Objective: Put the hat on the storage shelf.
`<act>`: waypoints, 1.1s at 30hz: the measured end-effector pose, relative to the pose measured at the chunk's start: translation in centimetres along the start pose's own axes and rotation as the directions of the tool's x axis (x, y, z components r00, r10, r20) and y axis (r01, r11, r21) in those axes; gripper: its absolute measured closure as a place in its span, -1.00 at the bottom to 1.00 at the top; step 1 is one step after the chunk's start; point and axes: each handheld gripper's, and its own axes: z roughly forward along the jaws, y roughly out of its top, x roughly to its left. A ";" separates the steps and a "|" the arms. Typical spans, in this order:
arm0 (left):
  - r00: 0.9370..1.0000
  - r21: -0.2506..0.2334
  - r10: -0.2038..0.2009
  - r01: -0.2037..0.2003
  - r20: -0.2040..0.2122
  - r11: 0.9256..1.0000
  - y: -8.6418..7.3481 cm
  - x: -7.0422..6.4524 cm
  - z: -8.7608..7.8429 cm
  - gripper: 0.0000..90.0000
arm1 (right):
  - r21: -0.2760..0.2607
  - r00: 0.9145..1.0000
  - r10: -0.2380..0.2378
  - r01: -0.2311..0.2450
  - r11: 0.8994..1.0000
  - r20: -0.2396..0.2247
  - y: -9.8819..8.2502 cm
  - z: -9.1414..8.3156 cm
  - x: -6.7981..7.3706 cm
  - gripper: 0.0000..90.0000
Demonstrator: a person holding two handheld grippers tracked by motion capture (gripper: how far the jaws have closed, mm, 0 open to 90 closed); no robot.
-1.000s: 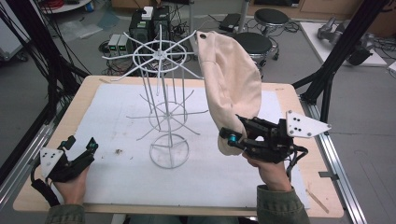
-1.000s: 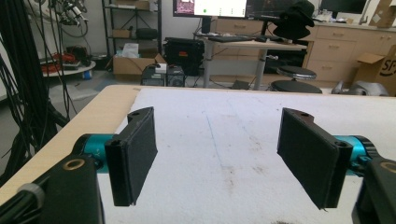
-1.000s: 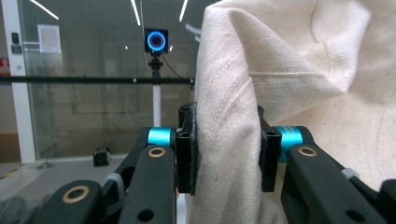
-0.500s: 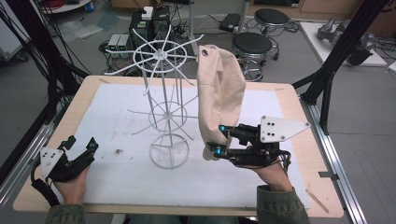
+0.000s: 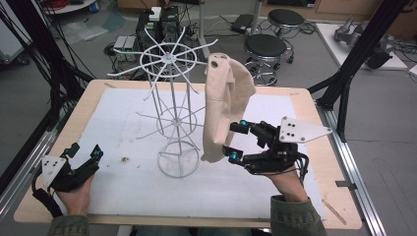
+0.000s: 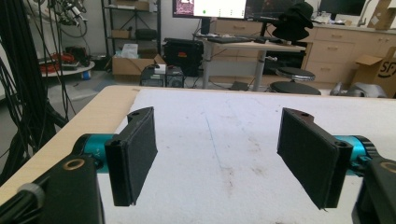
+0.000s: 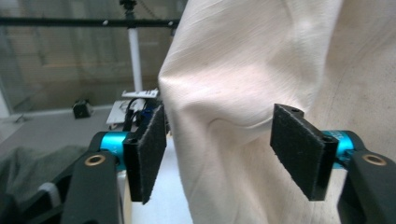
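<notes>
Released now, the cream cloth bag (image 5: 223, 105) hangs from the white wire rack (image 5: 173, 103) while the right gripper (image 5: 235, 141) spreads its jaws beside it; the left gripper (image 5: 84, 156) rests spread-jawed on the white mat (image 5: 123, 128).

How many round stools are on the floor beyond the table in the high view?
2. One black stool stands just past the table's far edge, behind the hanging cloth. The second stool is farther back, toward the top right. Others may be out of frame.

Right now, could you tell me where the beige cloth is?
In the high view, the beige cloth hangs from the white wire rack, on its right side, just ahead of the open right gripper.
</notes>
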 end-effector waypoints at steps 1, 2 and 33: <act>1.000 -0.001 -0.001 0.001 -0.001 1.000 0.0 0.0 0.0 -0.37 | -0.004 1.000 0.007 -0.007 1.000 0.008 0.0 -0.1 -0.1 -0.26; 1.000 -0.001 -0.001 0.001 -0.001 1.000 0.0 0.0 0.0 -0.37 | -0.006 1.000 0.012 -0.012 1.000 0.011 0.0 -0.2 -0.1 -0.27; 1.000 -0.002 0.000 0.000 0.002 1.000 0.0 0.0 0.0 -0.37 | -0.073 0.974 0.070 -0.056 0.996 0.217 -1.6 -4.1 -0.7 -0.57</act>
